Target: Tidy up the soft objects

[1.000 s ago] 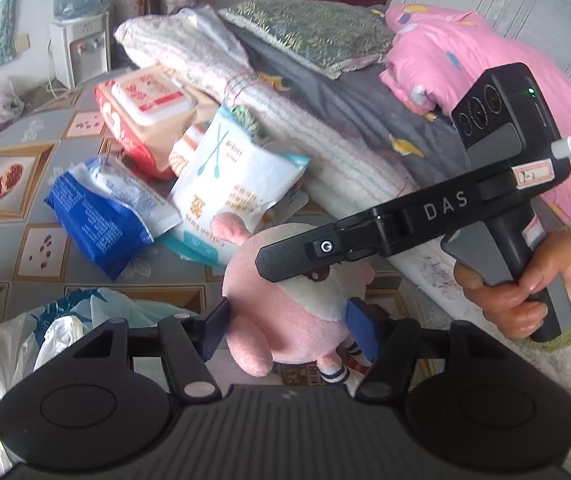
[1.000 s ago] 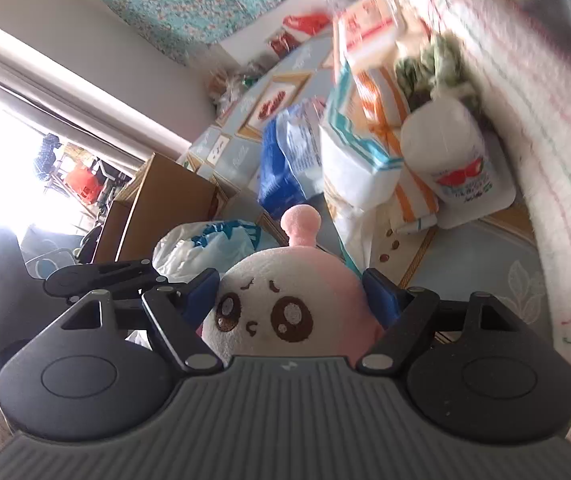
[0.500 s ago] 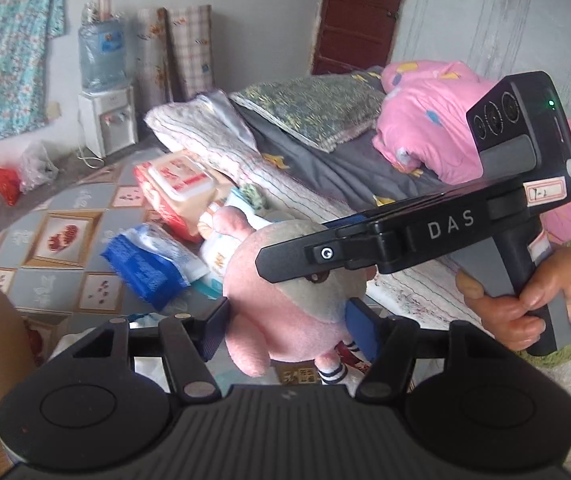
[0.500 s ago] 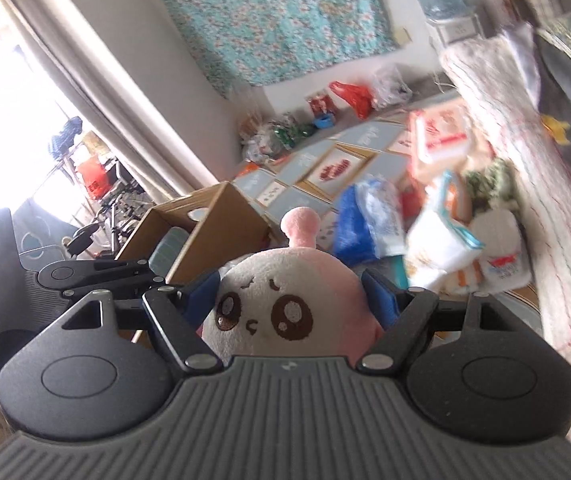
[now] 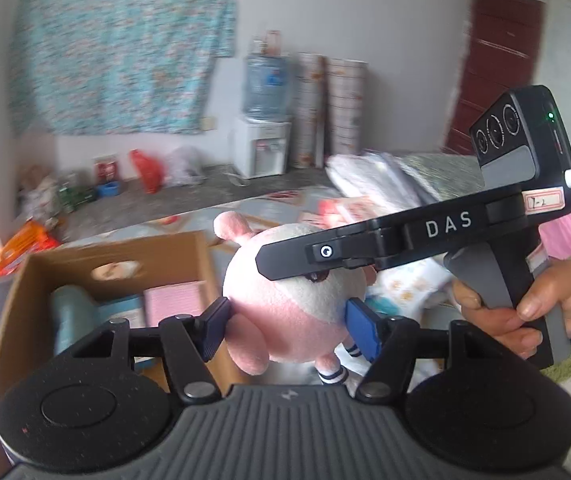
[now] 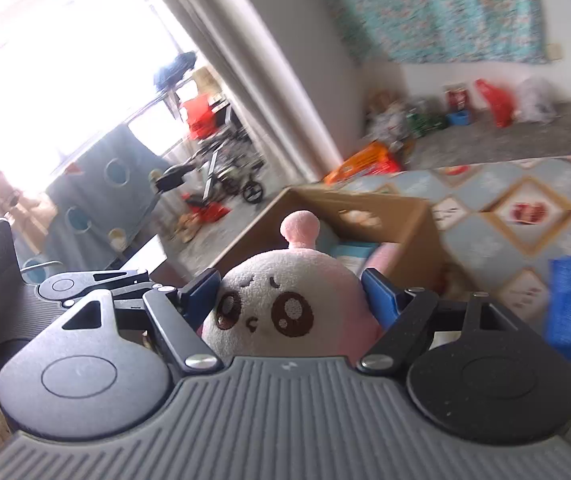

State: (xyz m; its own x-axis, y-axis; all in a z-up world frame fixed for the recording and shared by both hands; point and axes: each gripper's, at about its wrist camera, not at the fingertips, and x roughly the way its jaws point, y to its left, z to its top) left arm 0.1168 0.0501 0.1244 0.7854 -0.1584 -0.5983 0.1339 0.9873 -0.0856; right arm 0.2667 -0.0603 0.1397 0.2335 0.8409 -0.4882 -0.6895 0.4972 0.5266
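Both claws lifted plush toy (image 5: 285, 304) toward part-filled cardboard box (image 5: 125, 252).

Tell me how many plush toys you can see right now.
1: the round pink-and-white plush toy, clamped between both grippers' fingers above the brown cardboard box. Others may lie hidden inside the box.

Pink-white plush toy (image 5: 289, 312); brown box (image 5: 125, 256); blue tool pads (image 5: 359, 330).

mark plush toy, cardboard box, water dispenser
plush toy (image 6: 285, 300): right wrist view, on its white face.
cardboard box (image 5: 125, 250): left wrist view, on the far inner wall.
water dispenser (image 5: 259, 156): left wrist view, on the white cabinet front.
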